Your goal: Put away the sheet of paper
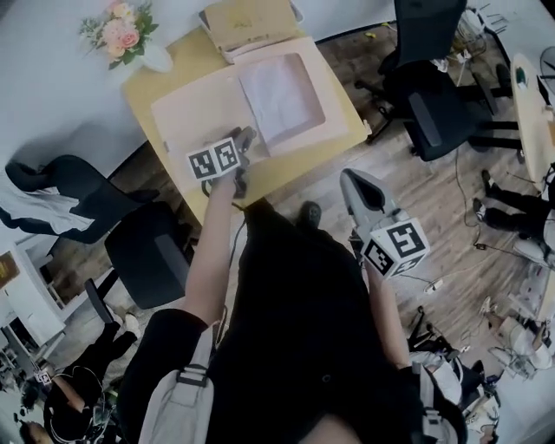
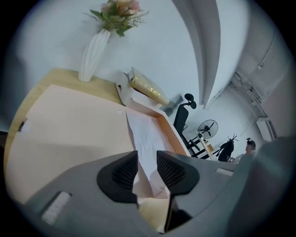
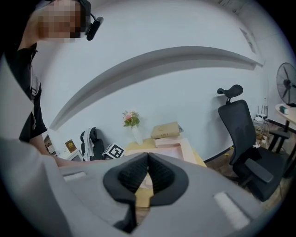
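Note:
A white sheet of paper (image 1: 282,97) lies in the right half of an open pale pink folder (image 1: 195,108) on the yellow table (image 1: 186,54). My left gripper (image 1: 245,143) is at the folder's near edge, by the sheet's near corner. In the left gripper view its jaws (image 2: 147,169) stand open. The sheet (image 2: 145,139) runs up between them with a gap to each pad, inside the folder (image 2: 69,125). My right gripper (image 1: 351,182) hangs over the floor, off the table's near right side. In the right gripper view it (image 3: 148,156) is shut with nothing in it.
A white vase of flowers (image 1: 130,35) stands at the table's far left corner. A brown book (image 1: 251,22) lies at the back edge. Black office chairs stand to the right (image 1: 434,95) and left (image 1: 130,234) of the table. Cables lie on the wooden floor at right.

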`<state>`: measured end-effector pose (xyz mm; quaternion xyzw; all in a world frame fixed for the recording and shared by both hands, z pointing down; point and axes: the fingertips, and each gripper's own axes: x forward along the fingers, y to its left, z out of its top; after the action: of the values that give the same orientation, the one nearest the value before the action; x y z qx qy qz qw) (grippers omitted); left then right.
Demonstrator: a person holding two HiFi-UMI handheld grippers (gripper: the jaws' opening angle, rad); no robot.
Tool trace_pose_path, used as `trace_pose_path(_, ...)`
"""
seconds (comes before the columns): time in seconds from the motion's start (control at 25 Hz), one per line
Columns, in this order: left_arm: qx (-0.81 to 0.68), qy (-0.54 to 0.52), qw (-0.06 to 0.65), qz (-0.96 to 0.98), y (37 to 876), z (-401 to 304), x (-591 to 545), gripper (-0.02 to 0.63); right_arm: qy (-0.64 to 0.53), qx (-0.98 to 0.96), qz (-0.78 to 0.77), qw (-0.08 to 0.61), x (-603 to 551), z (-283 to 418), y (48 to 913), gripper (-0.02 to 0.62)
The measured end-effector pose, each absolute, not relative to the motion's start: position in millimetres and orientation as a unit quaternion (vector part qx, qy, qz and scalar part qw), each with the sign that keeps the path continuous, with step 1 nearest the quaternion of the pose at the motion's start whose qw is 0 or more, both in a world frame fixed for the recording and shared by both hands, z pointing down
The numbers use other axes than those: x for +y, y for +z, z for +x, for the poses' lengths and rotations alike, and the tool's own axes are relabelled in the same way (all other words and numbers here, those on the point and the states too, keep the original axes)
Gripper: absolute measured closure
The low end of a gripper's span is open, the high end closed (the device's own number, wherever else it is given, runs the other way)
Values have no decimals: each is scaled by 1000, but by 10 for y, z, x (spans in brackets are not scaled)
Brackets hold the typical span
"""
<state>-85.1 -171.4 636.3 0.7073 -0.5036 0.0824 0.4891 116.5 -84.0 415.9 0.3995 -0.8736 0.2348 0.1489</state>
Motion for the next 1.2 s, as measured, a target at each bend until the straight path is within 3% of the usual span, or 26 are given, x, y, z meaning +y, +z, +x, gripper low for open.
trace_pose_path(0.52, -565, 49, 478, 671, 6025, -80, -503, 507, 219, -920, 306, 110, -463, 1820, 4082, 594)
trace_pose_path(0.6, -564, 1, 490, 665, 5886, 111, -350, 562, 222, -924, 291, 112, -367, 1910, 4118, 594)
trace_pose_path(0.72, -561, -44, 488, 667, 5655, 345, -198, 580, 225, -928, 273, 113, -262, 2006, 4159, 594)
trace_pose_path(1.2, -550, -76, 393, 733, 4476, 579, 12, 595, 214, -939, 256, 80, -215, 2024, 3963, 594)
